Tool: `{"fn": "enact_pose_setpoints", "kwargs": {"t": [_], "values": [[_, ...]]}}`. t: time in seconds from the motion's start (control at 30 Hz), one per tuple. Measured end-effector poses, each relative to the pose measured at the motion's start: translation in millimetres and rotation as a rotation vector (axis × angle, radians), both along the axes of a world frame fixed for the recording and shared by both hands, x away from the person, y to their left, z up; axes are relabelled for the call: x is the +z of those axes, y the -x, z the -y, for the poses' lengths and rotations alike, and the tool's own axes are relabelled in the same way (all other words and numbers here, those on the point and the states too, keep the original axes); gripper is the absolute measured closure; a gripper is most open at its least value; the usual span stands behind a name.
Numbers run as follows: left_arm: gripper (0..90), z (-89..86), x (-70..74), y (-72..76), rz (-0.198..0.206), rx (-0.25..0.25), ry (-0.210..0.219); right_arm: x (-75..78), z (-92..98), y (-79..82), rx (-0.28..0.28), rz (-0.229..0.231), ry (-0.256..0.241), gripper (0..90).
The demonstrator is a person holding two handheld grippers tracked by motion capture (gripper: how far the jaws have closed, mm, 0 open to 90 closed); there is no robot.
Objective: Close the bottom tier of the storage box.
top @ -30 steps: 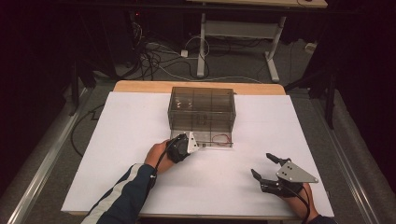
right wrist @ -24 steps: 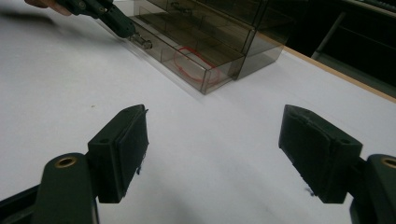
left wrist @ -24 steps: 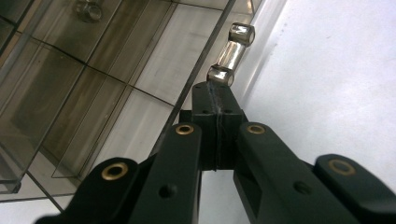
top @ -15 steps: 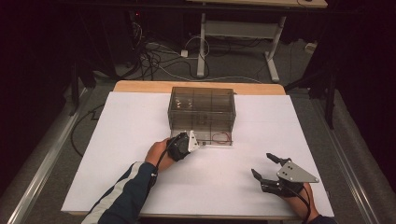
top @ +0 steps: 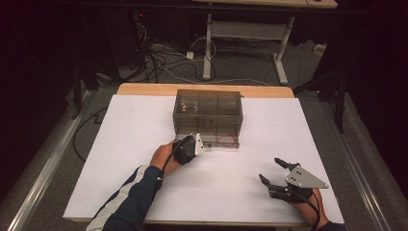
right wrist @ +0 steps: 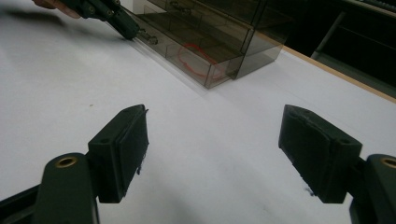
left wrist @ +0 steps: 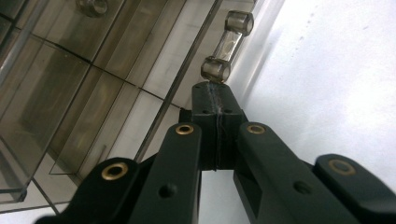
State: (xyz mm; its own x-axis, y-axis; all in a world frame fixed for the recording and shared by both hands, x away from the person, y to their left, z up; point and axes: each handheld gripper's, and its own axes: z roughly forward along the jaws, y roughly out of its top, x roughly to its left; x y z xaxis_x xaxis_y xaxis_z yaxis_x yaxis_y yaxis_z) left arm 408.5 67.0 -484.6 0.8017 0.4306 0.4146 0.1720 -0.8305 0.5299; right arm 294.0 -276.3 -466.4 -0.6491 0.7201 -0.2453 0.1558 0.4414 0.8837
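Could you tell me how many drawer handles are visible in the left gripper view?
2. One clear handle sits just beyond the shut jaws of the left gripper; another handle is at the top edge, cropped. Others may be hidden.

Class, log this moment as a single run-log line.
left gripper: shut on drawer handle | drawer: part open | right gripper: open, over table

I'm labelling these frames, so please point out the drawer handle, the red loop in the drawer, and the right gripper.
drawer handle (left wrist: 227, 46): left gripper view, on its clear bar.
red loop (right wrist: 198, 60): right gripper view, on the loop's strand, inside the bottom drawer.
right gripper (top: 273, 171): high view, midway between its open fingertips.
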Motion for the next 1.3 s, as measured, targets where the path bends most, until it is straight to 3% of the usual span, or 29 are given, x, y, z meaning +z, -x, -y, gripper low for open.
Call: {"fn": "enact_pose_setpoints", "kwargs": {"t": [1.1, 1.3], "values": [[87.6, 3.3, 2.1, -12.9, 0.023, 0.021, -0.012, -0.3, -0.2, 0.1, 0.004, -0.001, 0.003, 24.9], [87.6, 2.4, 4.4, -14.4, 0.043, 0.024, -0.019, -0.3, -0.2, 0.1, 0.004, -0.002, 0.004, 25.0]]}}
